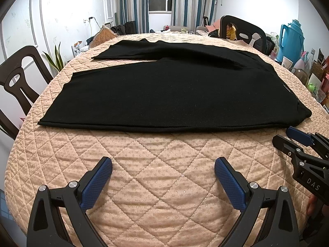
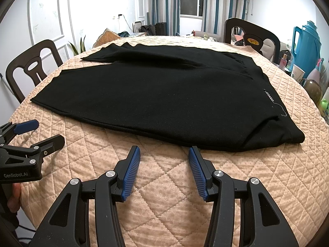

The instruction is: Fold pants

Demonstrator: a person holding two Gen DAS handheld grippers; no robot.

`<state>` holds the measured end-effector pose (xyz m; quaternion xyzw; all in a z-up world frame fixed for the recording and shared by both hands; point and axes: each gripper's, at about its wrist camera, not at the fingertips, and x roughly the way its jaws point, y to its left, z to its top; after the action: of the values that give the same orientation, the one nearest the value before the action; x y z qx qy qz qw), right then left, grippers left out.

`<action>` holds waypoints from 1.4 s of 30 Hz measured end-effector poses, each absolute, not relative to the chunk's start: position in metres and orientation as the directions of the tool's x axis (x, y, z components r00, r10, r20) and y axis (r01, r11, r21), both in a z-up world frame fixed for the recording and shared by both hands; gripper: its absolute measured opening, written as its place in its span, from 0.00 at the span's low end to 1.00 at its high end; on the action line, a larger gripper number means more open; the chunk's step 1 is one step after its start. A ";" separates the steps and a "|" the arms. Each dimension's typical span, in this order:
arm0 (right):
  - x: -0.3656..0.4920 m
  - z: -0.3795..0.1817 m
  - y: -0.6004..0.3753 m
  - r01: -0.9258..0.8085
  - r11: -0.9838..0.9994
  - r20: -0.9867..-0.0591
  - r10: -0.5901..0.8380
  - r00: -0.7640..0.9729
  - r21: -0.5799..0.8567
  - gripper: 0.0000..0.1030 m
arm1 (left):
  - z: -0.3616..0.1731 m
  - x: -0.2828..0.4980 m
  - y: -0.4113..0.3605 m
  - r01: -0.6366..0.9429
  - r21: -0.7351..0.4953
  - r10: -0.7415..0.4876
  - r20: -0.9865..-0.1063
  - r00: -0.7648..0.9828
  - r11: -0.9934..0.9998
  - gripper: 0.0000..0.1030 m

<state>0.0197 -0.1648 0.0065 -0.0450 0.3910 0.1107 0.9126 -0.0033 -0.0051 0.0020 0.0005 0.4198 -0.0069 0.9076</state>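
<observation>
The left gripper's [image 1: 163,167] blue-padded fingers [image 1: 96,185] stand wide apart over bare quilt and hold nothing; the right gripper's [image 2: 164,156] fingers [image 2: 131,173] are parted less widely, also empty, their tips just short of the near hem of the garment. Each tool's lower body is cut off by the bottom of its own frame.

The table [image 1: 164,185], covered in a peach quilted cloth, fills most of both views; its near edge and left side curve out of sight. Black pants [image 1: 164,98] lie flat across its middle, legs running to the left, waist toward the right. The far leg is partly hidden behind the near one, and the dark fabric swallows most seams and folds. Small white lettering near the waist [image 2: 269,98] is too small to read with confidence.

Dark wooden chairs stand at the left [image 1: 18,82] and at the far right [image 2: 253,35], the latter half-hidden by the table's rim. A blue thermos jug [image 2: 306,47] rises at the right edge among crowded bottles and cups that cannot be sorted apart. Striped curtains [image 2: 164,6] flank a dark window at the back.
</observation>
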 end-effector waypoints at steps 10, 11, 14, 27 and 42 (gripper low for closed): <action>0.020 0.007 -0.165 -0.237 0.971 -0.724 0.166 0.670 0.004 0.49 | 0.003 -0.005 -0.008 0.013 -0.004 -0.011 -0.762 0.647 1.000 0.98; 0.020 0.007 -0.165 -0.237 0.971 -0.724 0.166 0.670 0.004 0.49 | 0.003 -0.004 -0.008 0.013 -0.002 -0.010 -0.763 0.647 1.000 0.98; 0.020 0.007 -0.164 -0.237 0.971 -0.724 0.167 0.670 0.004 0.49 | 0.002 -0.003 -0.009 0.013 0.002 -0.007 -0.764 0.646 1.000 0.98; 0.020 0.006 -0.164 -0.237 0.971 -0.724 0.167 0.669 0.005 0.49 | -0.002 0.004 -0.007 0.004 0.004 0.000 -0.768 0.641 1.000 1.00; 0.023 0.007 -0.162 -0.254 0.967 -0.744 0.185 0.643 0.021 0.51 | -0.006 0.004 -0.004 -0.003 0.000 0.001 -0.770 0.638 1.000 1.00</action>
<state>0.0226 -0.1619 0.0067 -0.0428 0.4049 0.1213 0.9052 0.0039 -0.0036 -0.0056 -0.0007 0.4251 0.0011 0.9051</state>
